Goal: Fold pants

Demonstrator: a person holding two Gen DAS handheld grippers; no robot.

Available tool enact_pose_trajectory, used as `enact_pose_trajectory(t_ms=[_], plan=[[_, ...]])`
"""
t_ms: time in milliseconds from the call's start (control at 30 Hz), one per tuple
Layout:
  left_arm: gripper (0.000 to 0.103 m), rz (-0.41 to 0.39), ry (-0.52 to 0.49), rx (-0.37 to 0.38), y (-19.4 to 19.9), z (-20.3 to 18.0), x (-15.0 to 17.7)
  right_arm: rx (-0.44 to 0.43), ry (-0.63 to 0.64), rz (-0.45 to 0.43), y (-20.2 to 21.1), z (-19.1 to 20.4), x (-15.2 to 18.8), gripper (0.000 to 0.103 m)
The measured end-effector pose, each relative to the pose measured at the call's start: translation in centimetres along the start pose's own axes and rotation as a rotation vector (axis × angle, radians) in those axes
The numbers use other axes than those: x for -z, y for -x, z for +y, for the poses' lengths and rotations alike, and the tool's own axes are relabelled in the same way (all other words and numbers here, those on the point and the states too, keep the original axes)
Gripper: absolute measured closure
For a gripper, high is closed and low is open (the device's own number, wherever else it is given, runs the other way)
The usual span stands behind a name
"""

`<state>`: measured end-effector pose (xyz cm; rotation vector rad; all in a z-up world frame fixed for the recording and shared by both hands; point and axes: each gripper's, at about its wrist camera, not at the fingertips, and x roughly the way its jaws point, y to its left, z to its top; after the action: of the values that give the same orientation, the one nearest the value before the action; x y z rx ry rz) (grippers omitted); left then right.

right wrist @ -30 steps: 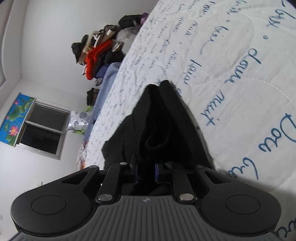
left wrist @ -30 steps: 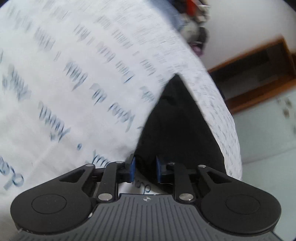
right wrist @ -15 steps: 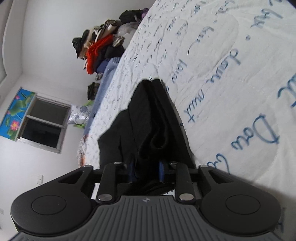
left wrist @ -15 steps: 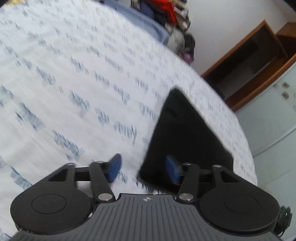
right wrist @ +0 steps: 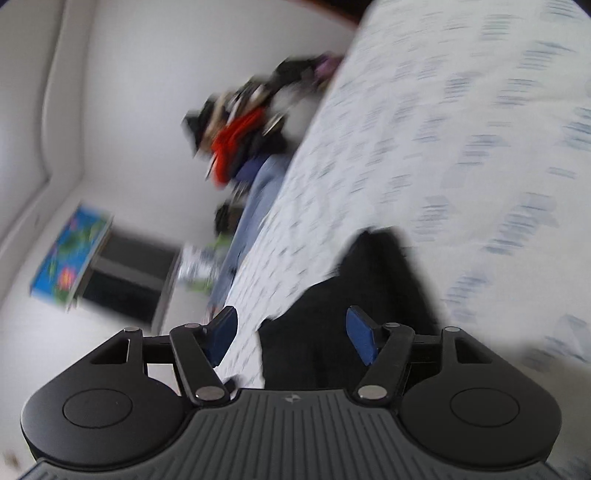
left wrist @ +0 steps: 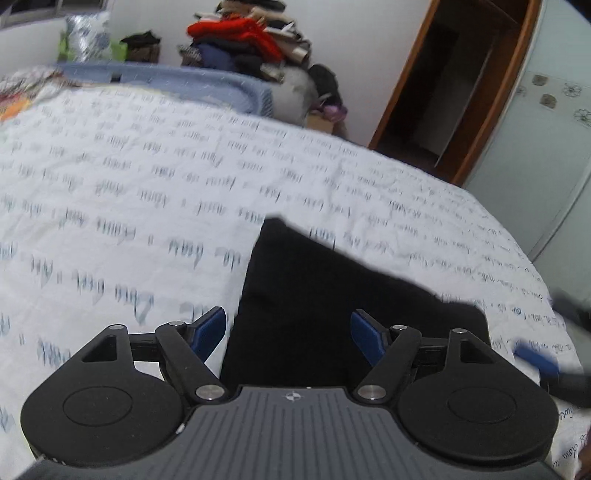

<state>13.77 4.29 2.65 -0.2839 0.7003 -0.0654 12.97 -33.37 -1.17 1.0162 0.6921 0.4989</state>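
Bed [left wrist: 155, 192] in white quilt with blue script, folded black pants [left wrist: 317, 295] lying flat on it

Black pants [left wrist: 332, 295] lay beyond blue-padded fingers [left wrist: 207, 328] on a white bedspread [left wrist: 129, 192] printed with blue-grey script; red clothing [left wrist: 236, 31] farther off.

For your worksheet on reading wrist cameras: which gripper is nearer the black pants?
Too close to call. The left gripper and the right gripper, jaws opening, each hang just above the black pants, gripping nothing.
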Motion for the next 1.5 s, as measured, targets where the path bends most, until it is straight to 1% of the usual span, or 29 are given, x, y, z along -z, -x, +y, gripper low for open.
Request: enact_pose_trajectory(t_ms=[100, 133, 200, 267, 300, 367, 433, 467, 500, 533, 567, 633, 667, 733, 800, 867, 933, 1000, 1100, 1133, 1167, 1200, 1233, 1267, 1300, 1333, 1433, 1467, 1500], plan=[[0.023, 0.0, 0.067, -0.008, 0.9, 2.2, 1.8, 0.076, 0.258, 0.154, -5.2, 4.5, -1.2, 0.038], [0.019, 0.003, 0.091, -0.015, 1.1, 3.1, 2.2, 0.085, 0.347, 0.205, -7.1, 5.9, -1.4, 0.038], [0.018, 0.03, 0.141, 0.005, 1.4, 5.1, 3.0, 0.099, 0.524, 0.296, -11.3, 8.4, -1.5, 0.038], [0.018, 0.05, 0.181, 0.02, 1.2, 6.3, 4.0, 0.109, 0.684, 0.342, -14.9, 10.5, -0.8, 0.038], [0.018, 0.032, 0.184, 0.036, 1.4, 6.6, 4.4, 0.104, 0.759, 0.366, -16.9, 11.3, -0.4, 0.038], [0.014, 0.001, 0.162, 0.057, 1.8, 6.6, 5.2, 0.109, 0.87, 0.386, -19.8, 12.4, 0.5, 0.039], [0.009, -0.034, 0.122, 0.074, 2.0, 6.4, 6.1, 0.11, 0.937, 0.427, -22.5, 12.9, 1.0, 0.039], [0.005, -0.059, 0.089, 0.076, 2.0, 5.9, 6.7, 0.12, 0.952, 0.466, -23.9, 13.0, 1.3, 0.039], [0.004, -0.085, 0.051, 0.072, 1.9, 5.4, 7.2, 0.131, 0.961, 0.496, -24.8, 12.8, 1.5, 0.046], [0.001, -0.102, 0.025, 0.067, 1.9, 5.0, 7.6, 0.129, 0.967, 0.536, -25.5, 12.9, 1.7, 0.074], [0.0, -0.103, 0.018, 0.067, 1.9, 4.8, 7.6, 0.135, 0.977, 0.579, -26.1, 12.9, 2.2, 0.087], [0.0, -0.098, 0.026, 0.069, 1.6, 4.9, 7.4, 0.178, 1.026, 0.602, -26.8, 12.7, 3.0, 0.099], [0.0, -0.101, 0.037, 0.076, 1.6, 5.1, 7.3, 0.177, 1.035, 0.614, -26.8, 12.6, 3.2, 0.099], [0.0, -0.105, 0.045, 0.085, 1.5, 5.3, 7.3, 0.175, 1.01, 0.6, -26.4, 12.5, 2.7, 0.099], [0.0, -0.108, 0.05, 0.091, 1.5, 5.4, 7.4, 0.17, 0.996, 0.563, -25.8, 12.9, 2.0, 0.099], [0.001, -0.107, 0.046, 0.093, 1.4, 5.3, 7.4, 0.164, 0.932, 0.545, -25.9, 12.6, 1.1, 0.1], [0.003, -0.1, 0.052, 0.101, 1.6, 5.5, 7.3, 0.198, 0.912, 0.566, -26.4, 11.1, 1.7, 0.1], [0.005, -0.075, 0.093, 0.136, 2.1, 5.8, 6.9, 0.223, 0.894, 0.58, -27.0, 9.5, 2.5, 0.1], [0.007, -0.021, 0.188, 0.267, 2.3, 6.5, 6.0, 0.187, 0.798, 0.554, -26.5, 8.9, 1.9, 0.099], [0.013, 0.012, 0.226, 0.287, 1.8, 6.7, 5.9, 0.171, 0.765, 0.549, -26.3, 9.0, 1.5, 0.099], [0.022, 0.04, 0.272, 0.285, 1.2, 7.1, 5.9, 0.158, 0.735, 0.545, -26.1, 9.2, 1.1, 0.098], [0.027, 0.038, 0.321, 0.282, 0.7, 7.7, 6.0, 0.135, 0.713, 0.538, -25.9, 9.5, 0.7, 0.097], [0.043, 0.019, 0.363, 0.27, 0.5, 8.2, 6.0, 0.12, 0.713, 0.528, -25.7, 9.9, 0.4, 0.097], [0.057, 0.028, 0.398, 0.25, 0.2, 8.7, 5.9, 0.129, 0.737, 0.518, -25.7, 10.5, 0.4, 0.097], [0.057, 0.036, 0.432, 0.242, 0.0, 9.2, 5.9, 0.147, 0.772, 0.523, -26.0, 11.0, 0.6, 0.096], [0.063, 0.041, 0.444, 0.241, -0.1, 9.4, 5.9, 0.164, 0.812, 0.541, -26.4, 11.3, 1.1, 0.096], [0.067, 0.029, 0.362, 0.2, 0.3, 8.7, 6.0, 0.229, 0.911, 0.577, -28.0, 11.3, 2.9, 0.096], [0.069, 0.02, 0.348, 0.186, 0.4, 8.4, 6.1, 0.248, 0.891, 0.587, -28.6, 10.8, 3.0, 0.096], [0.069, 0.012, 0.335, 0.177, 0.5, 8.3, 6.2, 0.243, 0.864, 0.589, -29.0, 10.5, 2.8, 0.096]])
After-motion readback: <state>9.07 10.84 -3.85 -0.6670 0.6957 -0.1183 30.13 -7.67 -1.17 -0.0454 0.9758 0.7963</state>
